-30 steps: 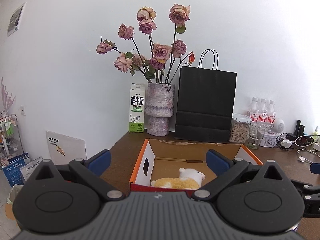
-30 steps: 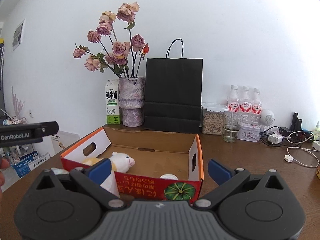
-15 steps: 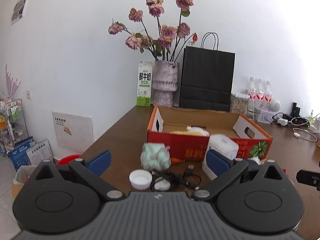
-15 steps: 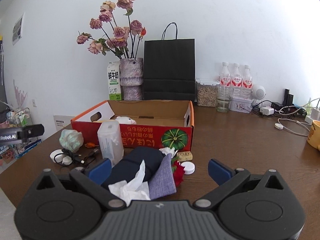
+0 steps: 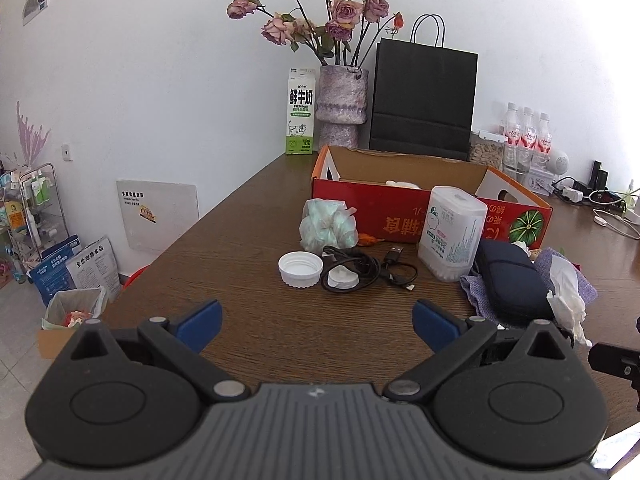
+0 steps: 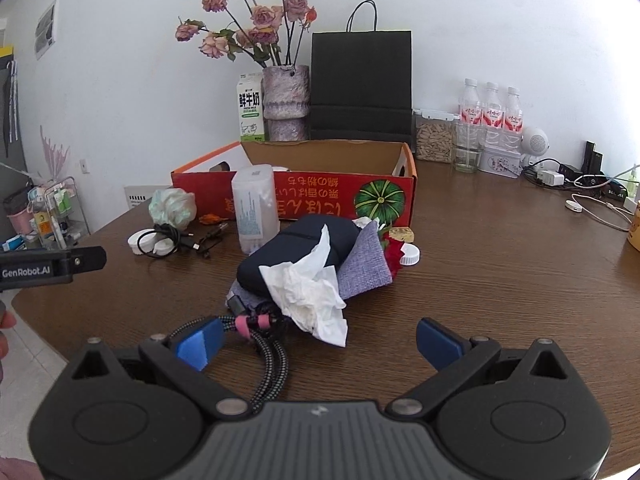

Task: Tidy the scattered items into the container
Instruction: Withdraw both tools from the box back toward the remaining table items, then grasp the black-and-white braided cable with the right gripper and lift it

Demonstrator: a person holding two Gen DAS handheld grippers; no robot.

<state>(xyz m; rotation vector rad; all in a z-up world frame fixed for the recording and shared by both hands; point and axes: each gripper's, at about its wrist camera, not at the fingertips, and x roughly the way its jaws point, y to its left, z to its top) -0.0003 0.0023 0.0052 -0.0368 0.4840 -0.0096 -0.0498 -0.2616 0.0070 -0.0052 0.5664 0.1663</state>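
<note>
A red and orange cardboard box (image 5: 404, 208) (image 6: 320, 196) stands open on the wooden table, a plush toy just visible inside. In front of it lie a green wad (image 5: 329, 227), a white lid (image 5: 300, 269), a coiled black cable (image 5: 352, 274), a translucent tub (image 5: 452, 238) (image 6: 256, 210), a navy case (image 5: 512, 280) (image 6: 296, 250) on grey cloth, and crumpled tissue (image 6: 308, 288). My left gripper (image 5: 316, 320) is open and empty, short of the lid. My right gripper (image 6: 318, 338) is open; a braided cable (image 6: 268, 348) runs by its left finger.
A milk carton (image 5: 301, 122), a vase of roses (image 5: 342, 106), a black paper bag (image 5: 424, 98), water bottles (image 6: 490, 114) and a seed jar (image 6: 434, 142) line the back wall. Chargers and cables (image 6: 576, 188) lie at the right. A bin (image 5: 72, 314) stands off the table's left edge.
Both grippers have pulled back and away from the box toward the table's front edge, bringing the scattered items in front of the box into view. Both stay open.
</note>
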